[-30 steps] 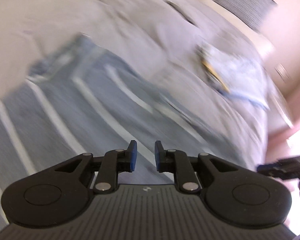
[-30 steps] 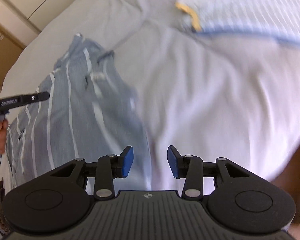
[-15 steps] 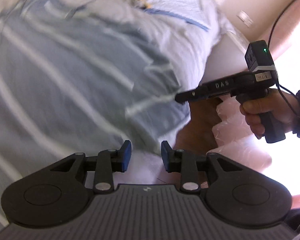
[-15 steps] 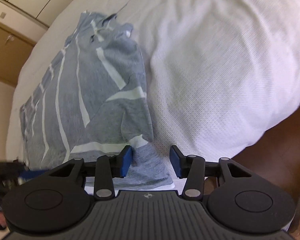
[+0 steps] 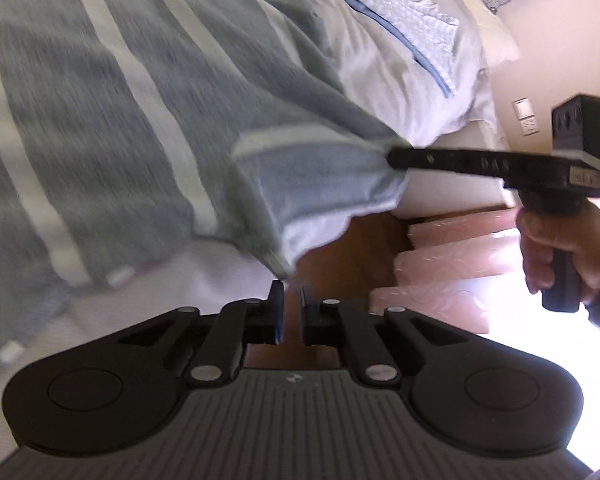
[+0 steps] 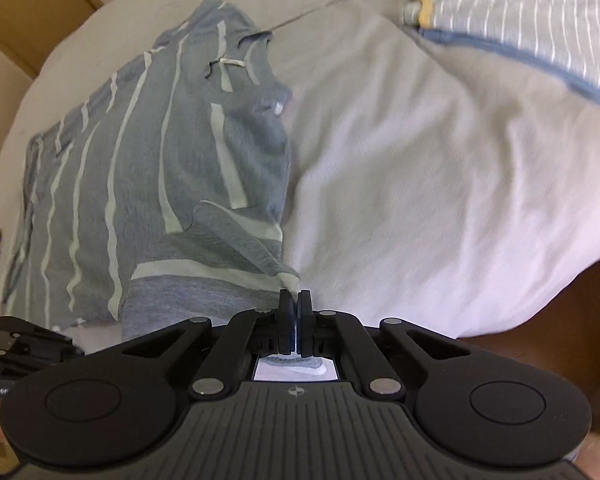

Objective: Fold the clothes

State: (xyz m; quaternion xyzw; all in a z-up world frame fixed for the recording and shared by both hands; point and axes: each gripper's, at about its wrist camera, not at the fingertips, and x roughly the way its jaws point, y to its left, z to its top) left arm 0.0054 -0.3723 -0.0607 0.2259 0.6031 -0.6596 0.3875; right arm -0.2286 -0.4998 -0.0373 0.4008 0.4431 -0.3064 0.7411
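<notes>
White bed carries a grey striped shirt spread lengthwise, hem at the near edge. Right gripper is clenched on one hem corner. Left gripper, nearly closed and holding nothing, hangs just short of the other corner.

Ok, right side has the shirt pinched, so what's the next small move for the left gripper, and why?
Probably ease the left gripper forward and close it on the hem corner hanging just past its fingertips. Its jaws show a narrow gap with no cloth between them, while the right gripper is shut on the striped shirt, so only one side is held.
</notes>
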